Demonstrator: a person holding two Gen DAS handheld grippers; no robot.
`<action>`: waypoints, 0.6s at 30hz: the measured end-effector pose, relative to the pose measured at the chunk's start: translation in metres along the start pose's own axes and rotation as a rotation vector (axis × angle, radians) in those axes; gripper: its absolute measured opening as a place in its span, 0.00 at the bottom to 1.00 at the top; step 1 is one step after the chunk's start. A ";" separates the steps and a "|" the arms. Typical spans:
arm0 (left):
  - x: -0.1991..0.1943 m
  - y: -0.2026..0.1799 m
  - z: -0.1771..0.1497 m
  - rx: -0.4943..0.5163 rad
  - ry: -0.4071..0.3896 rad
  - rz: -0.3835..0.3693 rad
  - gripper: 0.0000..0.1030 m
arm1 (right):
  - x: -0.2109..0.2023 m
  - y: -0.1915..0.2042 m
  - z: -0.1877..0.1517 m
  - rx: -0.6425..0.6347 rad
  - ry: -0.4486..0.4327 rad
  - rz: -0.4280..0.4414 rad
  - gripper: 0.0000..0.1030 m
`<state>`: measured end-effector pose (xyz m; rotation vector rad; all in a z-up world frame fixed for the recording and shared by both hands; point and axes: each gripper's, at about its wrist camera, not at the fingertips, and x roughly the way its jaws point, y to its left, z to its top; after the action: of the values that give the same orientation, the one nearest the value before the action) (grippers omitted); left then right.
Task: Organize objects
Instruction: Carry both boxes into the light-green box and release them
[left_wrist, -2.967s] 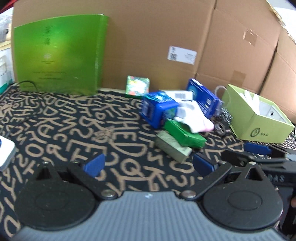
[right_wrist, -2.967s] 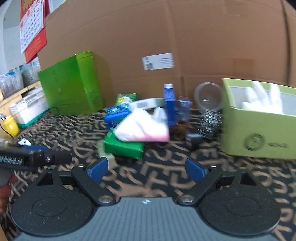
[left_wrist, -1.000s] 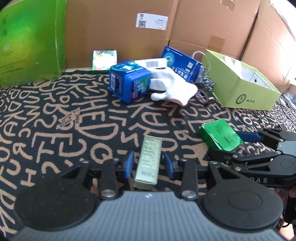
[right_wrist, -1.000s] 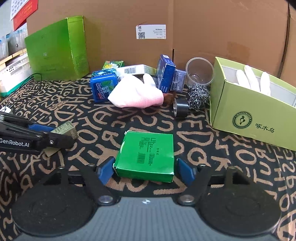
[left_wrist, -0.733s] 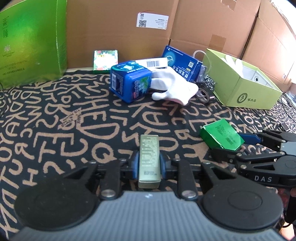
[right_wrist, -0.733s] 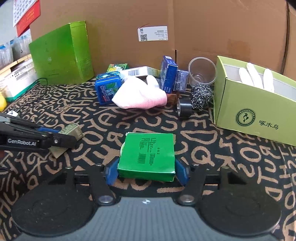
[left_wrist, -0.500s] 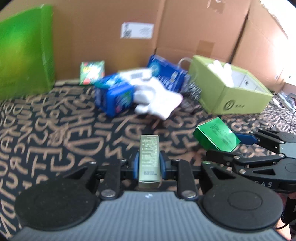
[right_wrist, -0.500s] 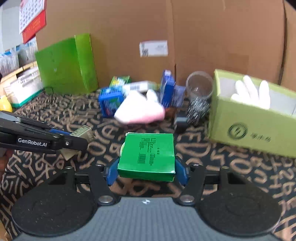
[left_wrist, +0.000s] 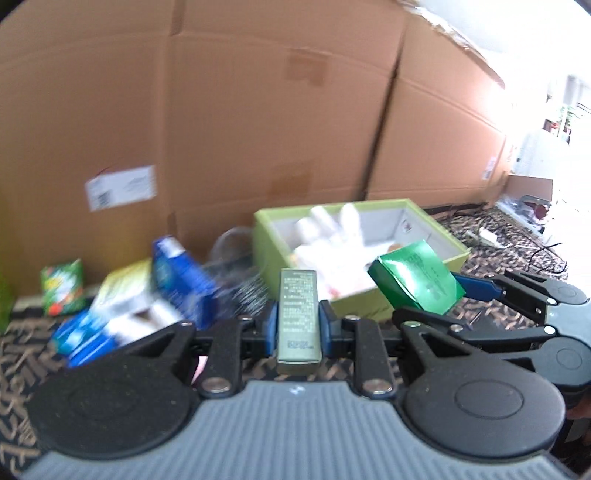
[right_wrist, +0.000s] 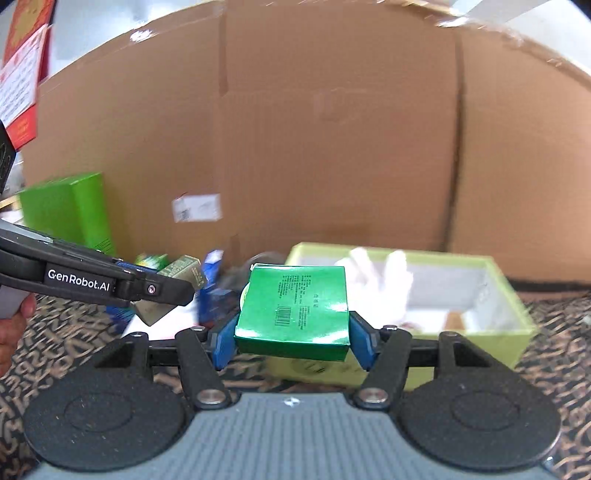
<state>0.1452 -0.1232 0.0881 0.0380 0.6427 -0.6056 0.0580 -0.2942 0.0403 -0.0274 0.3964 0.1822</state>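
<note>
Both grippers had lifted off the patterned cloth: the left gripper (left_wrist: 297, 328) pinched the olive box (left_wrist: 298, 314), the right gripper (right_wrist: 293, 338) the green box (right_wrist: 293, 308), both now before the open box (right_wrist: 517, 332) at center-right, likely their destination.

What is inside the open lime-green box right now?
Inside the lime-green box lies a white glove against a pale lining, plus a small brownish item I cannot identify. The dark green box held in the right gripper covers the near left part of the interior.
</note>
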 end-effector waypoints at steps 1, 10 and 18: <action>0.007 -0.007 0.007 0.002 -0.002 -0.010 0.22 | 0.001 -0.007 0.003 0.004 -0.009 -0.019 0.64; 0.089 -0.041 0.051 0.018 0.036 0.032 0.22 | 0.044 -0.074 0.020 0.035 -0.004 -0.144 0.64; 0.152 -0.040 0.053 0.012 0.107 0.084 0.22 | 0.097 -0.103 0.016 0.013 0.096 -0.169 0.64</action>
<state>0.2492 -0.2460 0.0498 0.1087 0.7380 -0.5286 0.1702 -0.3780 0.0165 -0.0570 0.4889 0.0113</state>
